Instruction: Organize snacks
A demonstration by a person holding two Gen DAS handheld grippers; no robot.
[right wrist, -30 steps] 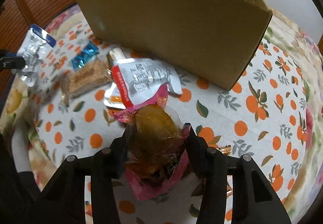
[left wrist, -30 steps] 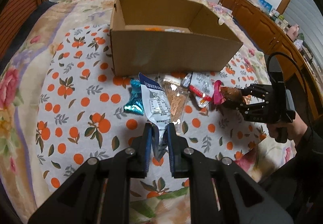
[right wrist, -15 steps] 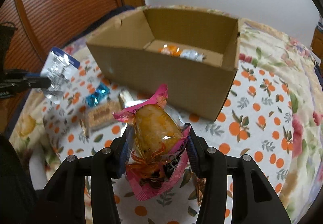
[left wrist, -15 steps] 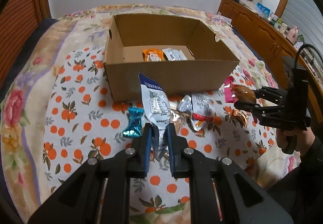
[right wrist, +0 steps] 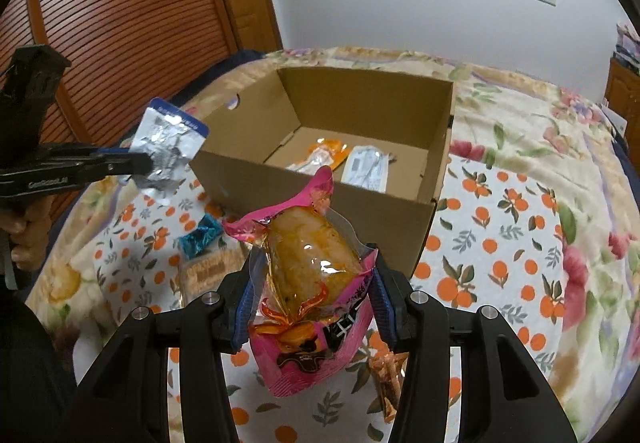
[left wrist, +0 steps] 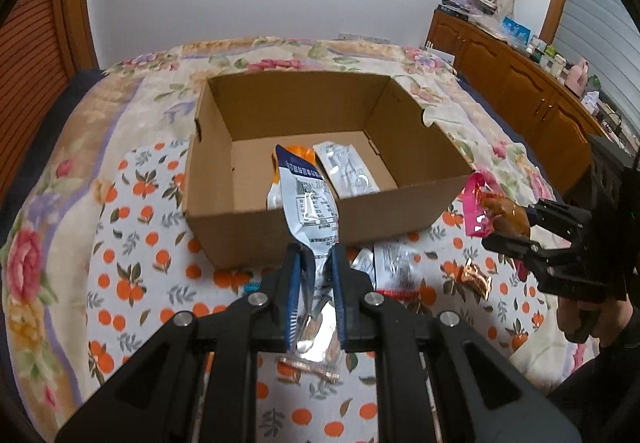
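A silver-and-blue snack pouch is pinched by its bottom edge in the clenched left tongs, so it is held upright at 12 o'clock, before the cardboard box on the bed. A pink-wrapped snack is clamped widthwise in the right tongs, presumably for dropping in beside two packets already inside, while a blue candy and others lie outside at 9 o'clock.

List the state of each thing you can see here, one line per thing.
Cardboard box: open, two packets inside.
Left tool: shut on silver packet, lifted.
Right tool: shut on pink snack pack, lifted.
Blue candy: lying on the blanket.
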